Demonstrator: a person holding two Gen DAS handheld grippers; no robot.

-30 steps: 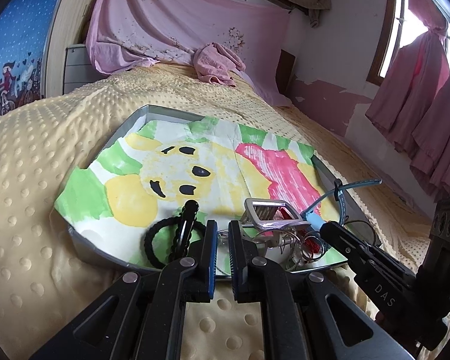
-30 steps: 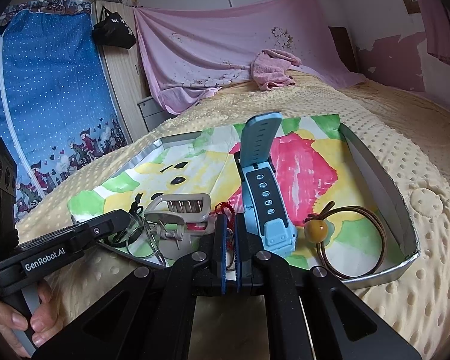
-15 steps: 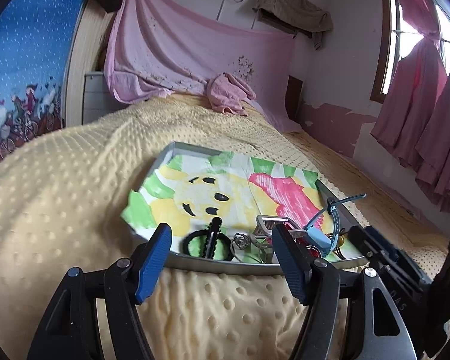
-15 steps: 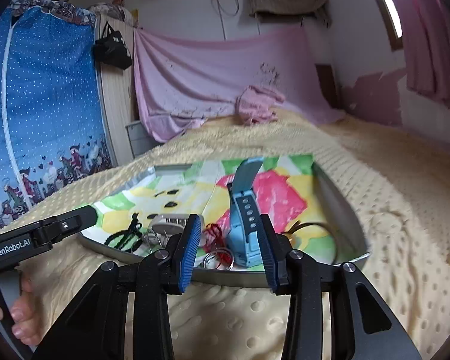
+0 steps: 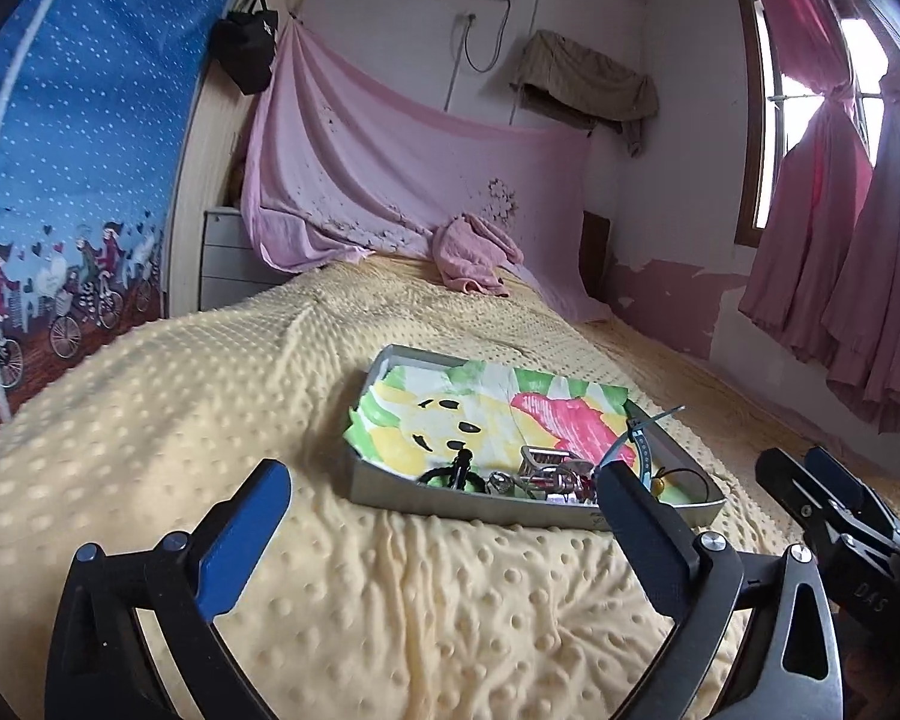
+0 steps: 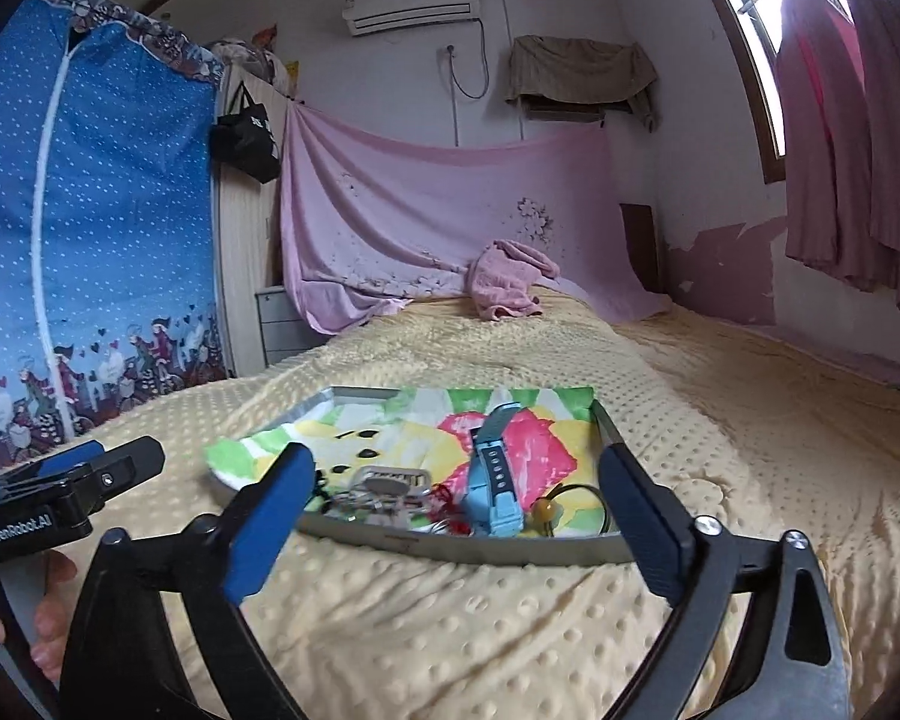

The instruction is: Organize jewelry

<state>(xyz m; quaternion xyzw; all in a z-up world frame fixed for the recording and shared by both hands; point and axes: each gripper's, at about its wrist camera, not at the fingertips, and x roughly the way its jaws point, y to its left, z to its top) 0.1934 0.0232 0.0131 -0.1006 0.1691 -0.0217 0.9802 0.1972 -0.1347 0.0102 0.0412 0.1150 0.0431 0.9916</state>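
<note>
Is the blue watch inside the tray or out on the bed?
Inside. The blue watch lies on the painted paper within the metal tray's rim, near its front edge.

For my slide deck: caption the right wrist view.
Opening right gripper, holding nothing, faces a metal tray of jewelry and a blue watch on a yellow blanket.

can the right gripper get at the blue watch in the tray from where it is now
Probably yes. The right gripper has its jaws opening with nothing between them, and the watch lies straight ahead near the tray's front rim, uncovered. Only that low rim lies between.
</note>
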